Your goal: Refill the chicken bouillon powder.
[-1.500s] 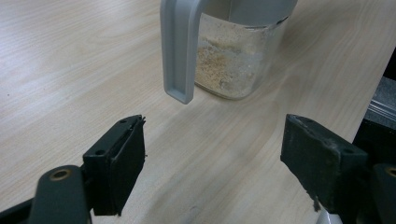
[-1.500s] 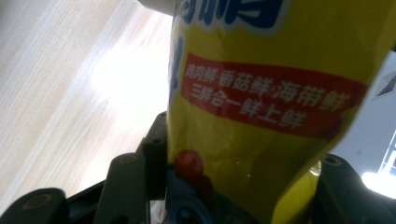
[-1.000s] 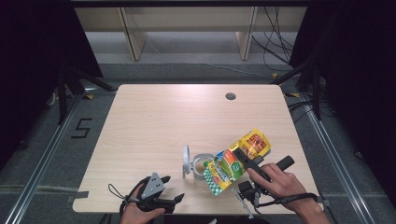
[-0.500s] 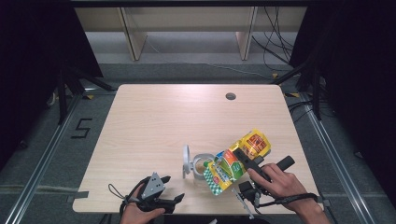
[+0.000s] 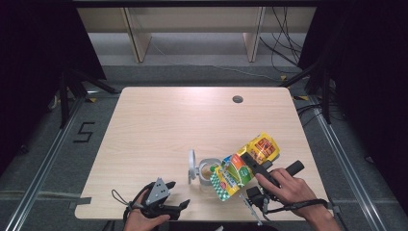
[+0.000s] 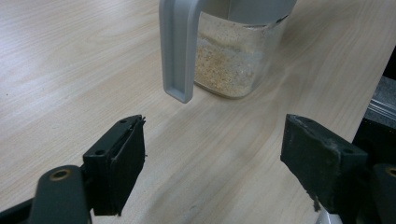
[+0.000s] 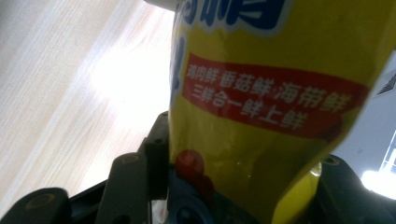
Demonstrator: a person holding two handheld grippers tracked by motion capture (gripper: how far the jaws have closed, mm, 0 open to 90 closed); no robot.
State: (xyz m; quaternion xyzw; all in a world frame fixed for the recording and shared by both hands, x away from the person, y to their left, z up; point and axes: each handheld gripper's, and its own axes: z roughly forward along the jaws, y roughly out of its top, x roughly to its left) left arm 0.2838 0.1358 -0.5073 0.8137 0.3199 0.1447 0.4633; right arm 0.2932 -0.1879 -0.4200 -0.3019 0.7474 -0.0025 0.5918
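In the jar (image 6: pixel 233 60), beige powder (image 6: pixel 224 70)

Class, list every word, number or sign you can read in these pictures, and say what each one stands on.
"鸡肉鲜 香菇鲜 海带鲜" on the red band of the yellow seasoning bag.
"三鲜合一 鲜上鲜" below it, same band.
"5" marked on the floor left of the table.
Big blue characters at the bag's top: cut off, unreadable.

Yellow pouch, clear jar, pale wood

The pouch (image 5: pixel 243 168) is yellow with a red band of white lettering, blue letters and a green-and-white checked end; the jar (image 6: pixel 233 56) is clear with a grey lid and beige powder; the surface (image 5: pixel 159 125) is light wood grain.
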